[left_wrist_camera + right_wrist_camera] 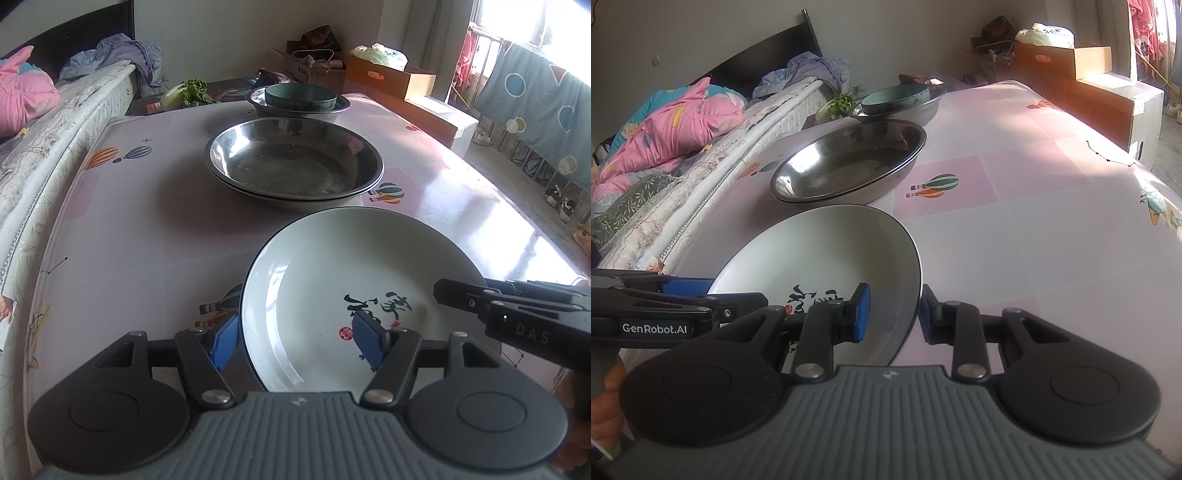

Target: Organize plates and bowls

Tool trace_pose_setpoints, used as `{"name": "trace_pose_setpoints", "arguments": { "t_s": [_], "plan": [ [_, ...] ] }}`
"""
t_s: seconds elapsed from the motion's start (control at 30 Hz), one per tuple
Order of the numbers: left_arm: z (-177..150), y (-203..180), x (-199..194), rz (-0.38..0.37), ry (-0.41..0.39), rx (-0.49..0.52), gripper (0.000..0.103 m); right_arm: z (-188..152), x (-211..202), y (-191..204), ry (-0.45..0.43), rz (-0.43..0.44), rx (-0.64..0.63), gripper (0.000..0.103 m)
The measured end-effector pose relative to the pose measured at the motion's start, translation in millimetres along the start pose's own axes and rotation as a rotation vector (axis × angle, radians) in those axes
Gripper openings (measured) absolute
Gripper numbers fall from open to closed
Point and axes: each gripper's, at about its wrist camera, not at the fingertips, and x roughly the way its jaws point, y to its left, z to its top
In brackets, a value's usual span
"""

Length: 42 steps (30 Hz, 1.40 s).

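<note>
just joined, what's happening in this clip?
A person with a handheld gripper in each hand is sorting dishes on a table. Both grippers straddle opposite rims of a white plate with black calligraphy: the left gripper on its left edge, the right gripper on its right edge. Both are open, with one pad inside the rim and one outside. Farther back sit stacked steel basins, then a teal bowl nested in another steel basin.
</note>
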Motion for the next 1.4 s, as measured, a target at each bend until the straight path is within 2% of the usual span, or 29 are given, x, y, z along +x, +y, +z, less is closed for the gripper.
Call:
{"name": "trace_pose_setpoints", "arguments": {
  "t_s": [0.47,0.63,0.7,0.77,0.8,0.83,0.93,1.03,1.1,1.4],
  "plan": [
    [-2,4,-2,-0.016,-0.013,0.001,0.064,-1,1,-5,0.003,0.013,0.020,0.027],
    [-4,9,-1,-0.053,-0.010,-0.030,0.064,-2,4,-15,0.023,0.065,0.098,0.028],
    [-6,13,1,-0.077,-0.004,-0.046,0.064,-3,5,-22,0.023,0.108,0.150,0.033],
    [-8,18,4,-0.097,0.006,-0.065,0.067,-3,6,-27,0.021,0.145,0.192,0.046],
    [-9,20,6,-0.106,0.011,-0.077,0.068,-3,6,-30,0.018,0.160,0.211,0.050],
    [-10,23,7,-0.120,0.011,-0.093,0.070,-3,6,-32,0.012,0.170,0.229,0.059],
    [-13,30,7,-0.143,-0.004,-0.116,0.082,-4,5,-36,-0.002,0.214,0.282,0.086],
    [-15,38,7,-0.176,-0.016,-0.158,0.096,-4,5,-39,-0.005,0.245,0.312,0.102],
    [-16,43,8,-0.186,-0.022,-0.185,0.102,-4,5,-38,-0.008,0.238,0.322,0.102],
    [-17,49,7,-0.207,-0.039,-0.216,0.103,-6,6,-32,-0.019,0.212,0.314,0.102]
  ]
}}
